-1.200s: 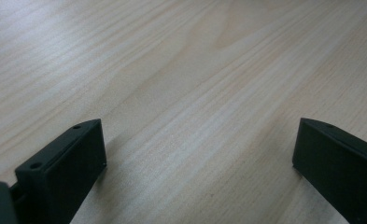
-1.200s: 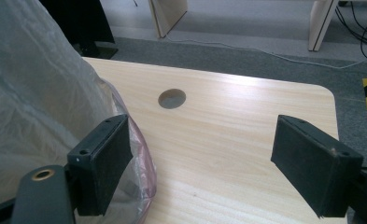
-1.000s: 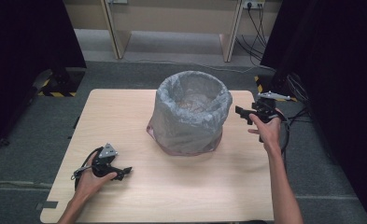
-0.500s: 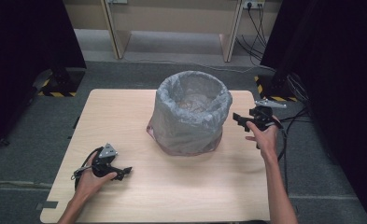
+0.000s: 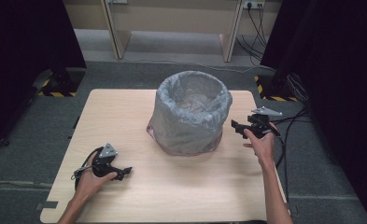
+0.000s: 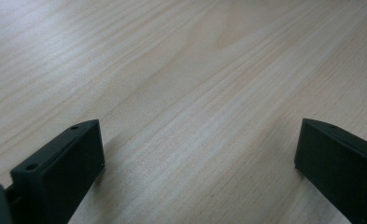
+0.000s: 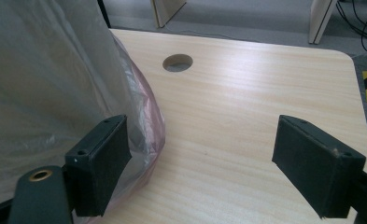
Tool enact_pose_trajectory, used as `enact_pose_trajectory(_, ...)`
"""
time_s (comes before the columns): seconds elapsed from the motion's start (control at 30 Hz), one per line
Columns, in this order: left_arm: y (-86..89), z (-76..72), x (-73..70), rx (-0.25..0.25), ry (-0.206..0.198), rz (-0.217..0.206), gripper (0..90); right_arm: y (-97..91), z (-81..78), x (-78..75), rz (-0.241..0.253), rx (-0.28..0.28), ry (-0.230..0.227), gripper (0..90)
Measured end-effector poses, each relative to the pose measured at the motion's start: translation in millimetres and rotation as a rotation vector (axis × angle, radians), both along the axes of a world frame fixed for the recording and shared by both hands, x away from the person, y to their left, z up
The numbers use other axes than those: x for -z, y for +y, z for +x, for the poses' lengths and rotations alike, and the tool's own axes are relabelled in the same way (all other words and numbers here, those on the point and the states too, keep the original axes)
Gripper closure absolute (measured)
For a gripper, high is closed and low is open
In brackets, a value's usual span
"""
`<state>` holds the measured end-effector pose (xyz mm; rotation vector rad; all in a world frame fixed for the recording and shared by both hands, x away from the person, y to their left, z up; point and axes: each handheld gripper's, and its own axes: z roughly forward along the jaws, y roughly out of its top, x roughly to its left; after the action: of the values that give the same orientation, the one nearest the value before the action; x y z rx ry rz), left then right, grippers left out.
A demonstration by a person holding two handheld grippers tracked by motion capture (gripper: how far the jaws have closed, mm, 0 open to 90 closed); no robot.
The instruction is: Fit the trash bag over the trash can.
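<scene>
As the right tongs (image 5: pixel 237 128) hang released just beside the bin (image 5: pixel 190 112) on the tabletop (image 5: pixel 139 191), bag film by their near jaw, pinch film only; left tongs (image 5: pixel 123 171), released, rest well apart.

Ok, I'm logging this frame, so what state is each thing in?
Bin: upright on the table, pink base showing.
Bin liner: fitted, folded over the rim, mouth open.
Left gripper: open, nothing between its jaws, low over the table.
Right gripper: open, nothing between its jaws, beside the bin's base.
</scene>
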<state>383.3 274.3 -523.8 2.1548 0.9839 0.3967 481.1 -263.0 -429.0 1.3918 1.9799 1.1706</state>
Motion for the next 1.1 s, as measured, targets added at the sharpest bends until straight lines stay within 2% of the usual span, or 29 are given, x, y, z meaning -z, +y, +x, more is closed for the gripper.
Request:
enact_pose_trajectory(0.33,-0.3,0.4,0.1,-0.001,0.001,0.002,0.0,3.4,-6.3,21.2,0.026,0.002,0.018,19.0)
enact_pose_trajectory(0.4,-0.4,0.5,0.1,-0.001,0.001,0.002,0.0,4.4,-6.9,24.6,0.020,-0.005,0.036,19.0)
enact_pose_trajectory(1.1,-0.7,1.0,0.0,-0.001,0.001,0.003,0.0,-0.9,-23.7,52.9,-0.019,-0.018,0.084,19.0)
